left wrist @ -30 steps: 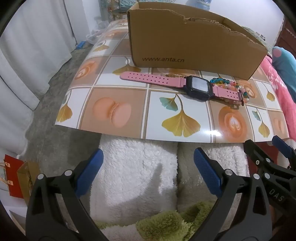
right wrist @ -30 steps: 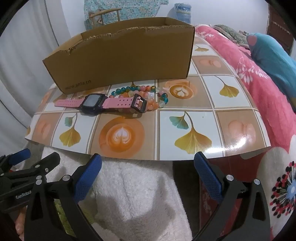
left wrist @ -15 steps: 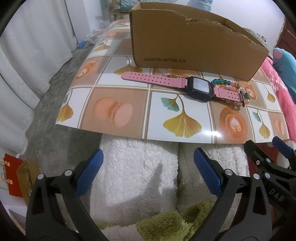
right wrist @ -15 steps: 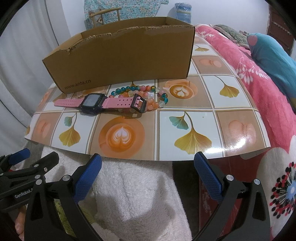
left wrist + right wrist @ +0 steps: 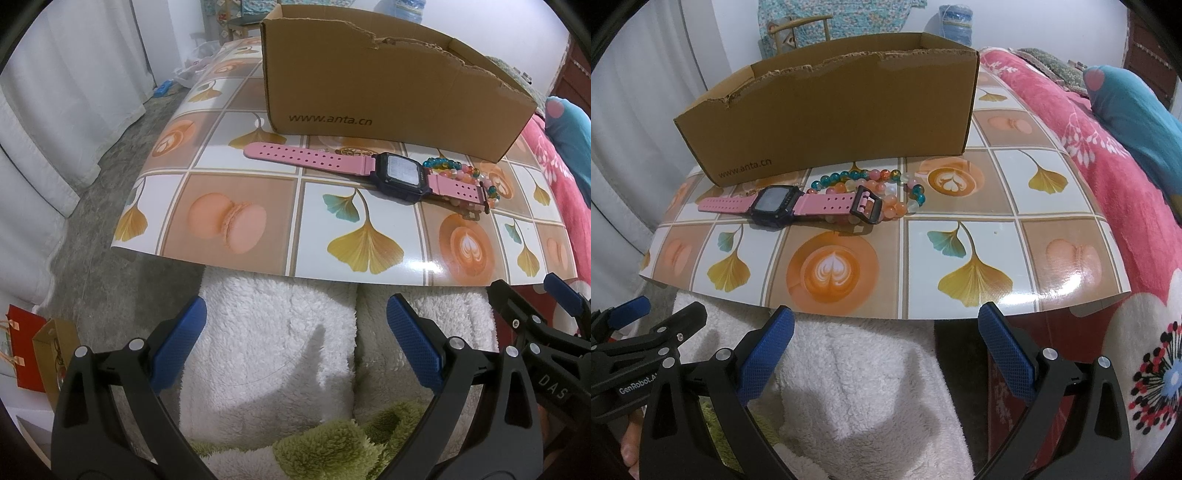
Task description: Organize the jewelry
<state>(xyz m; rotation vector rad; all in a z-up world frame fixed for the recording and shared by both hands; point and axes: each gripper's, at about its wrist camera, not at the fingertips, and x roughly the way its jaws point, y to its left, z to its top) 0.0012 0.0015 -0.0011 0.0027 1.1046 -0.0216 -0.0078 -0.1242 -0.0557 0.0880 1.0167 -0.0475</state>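
Watch [image 5: 400,176] lies flat on the mat [image 5: 258,206], just in front of the box [image 5: 369,81], screen up, strap stretched out w/ its long axis running roughly parallel to the box's front wall. In the right view the plain strap end points left and the buckle end right, resting across the bead bracelets [image 5: 886,192]; a thin gold chain [image 5: 351,151] shows btwn strap and box, too small to read further. Change vs a second ago: very little. Both cams sit a touch nearer the mat, box and watch look slightly bigger, jewelry itself hasn't shifted. So nothing's picked or sorted yet; prob. this is approach only, all pieces outside the box. Left gripper [image 5: 295,347] hangs over the white fleece [image 5: 277,350] short of the mat edge, jaws wide, nothing btwn them. Right gripper [image 5: 886,347] same: jaws spread wide, empty, beside the left one, well short of the watch. Pink bedding [image 5: 1089,155] runs along the mat's right side.
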